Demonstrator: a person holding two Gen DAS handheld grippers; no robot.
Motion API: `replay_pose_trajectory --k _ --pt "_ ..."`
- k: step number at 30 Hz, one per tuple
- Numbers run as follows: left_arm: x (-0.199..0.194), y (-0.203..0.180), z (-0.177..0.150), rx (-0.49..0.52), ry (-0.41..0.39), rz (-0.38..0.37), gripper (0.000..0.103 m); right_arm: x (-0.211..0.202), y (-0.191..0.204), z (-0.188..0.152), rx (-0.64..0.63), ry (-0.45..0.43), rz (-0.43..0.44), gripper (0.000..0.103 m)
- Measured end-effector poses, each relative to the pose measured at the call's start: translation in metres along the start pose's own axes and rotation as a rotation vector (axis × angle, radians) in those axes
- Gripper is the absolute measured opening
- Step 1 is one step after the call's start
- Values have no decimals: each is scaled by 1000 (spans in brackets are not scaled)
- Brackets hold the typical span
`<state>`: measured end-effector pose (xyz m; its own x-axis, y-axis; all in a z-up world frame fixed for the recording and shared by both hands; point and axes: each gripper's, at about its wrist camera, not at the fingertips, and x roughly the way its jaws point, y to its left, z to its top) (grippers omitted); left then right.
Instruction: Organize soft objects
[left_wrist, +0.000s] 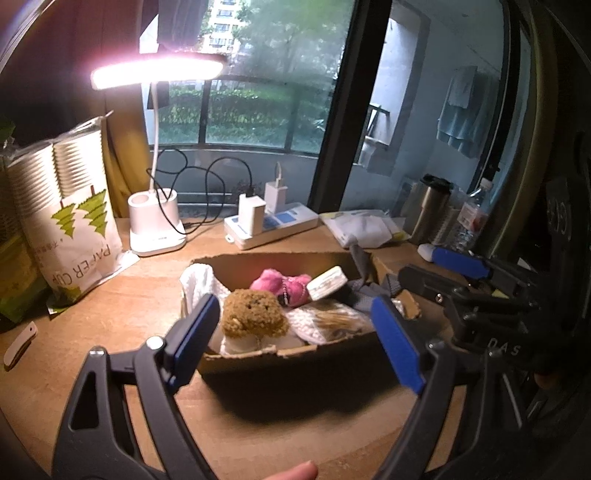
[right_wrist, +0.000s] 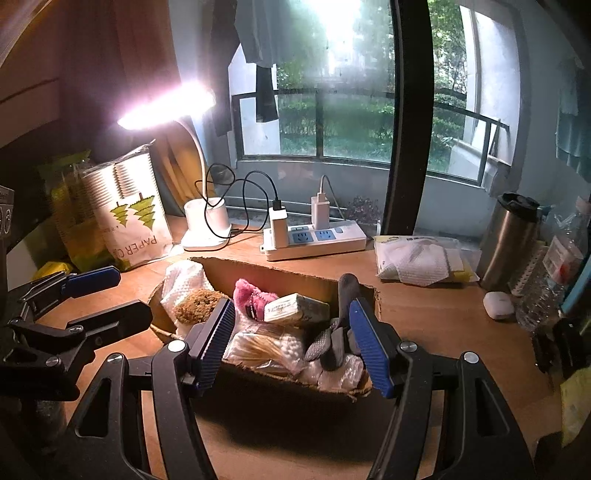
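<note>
Jaws of both grippers stand released and empty, aimed down at the filled cardboard box (left_wrist: 295, 356).

Between and beyond the left gripper (left_wrist: 295, 332) pads sit the brown plush (left_wrist: 251, 312) and pink plush (left_wrist: 280, 286); the soft things look gathered in 1 box so they stay together, judging from the task. Just past the right gripper (right_wrist: 291, 343) lie a cotton swab bag (right_wrist: 266, 349), a grey cloth (right_wrist: 332, 347) and a tissue pack (right_wrist: 295, 308). The right view alone shows that grey cloth and the bubble wrap (right_wrist: 340, 373) clearly; the left view alone shows the plush face. The white cloth (right_wrist: 184, 280) drapes over the far-left corner.
</note>
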<state>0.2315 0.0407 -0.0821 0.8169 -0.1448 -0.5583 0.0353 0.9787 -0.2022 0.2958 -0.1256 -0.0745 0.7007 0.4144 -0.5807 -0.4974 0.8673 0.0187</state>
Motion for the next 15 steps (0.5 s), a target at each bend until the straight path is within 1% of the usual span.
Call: replay_pose_trajectory --k 15 --pt "-40 -15 -13 17 -33 -7 87 -43 8 -16 -2 -28 -15 68"
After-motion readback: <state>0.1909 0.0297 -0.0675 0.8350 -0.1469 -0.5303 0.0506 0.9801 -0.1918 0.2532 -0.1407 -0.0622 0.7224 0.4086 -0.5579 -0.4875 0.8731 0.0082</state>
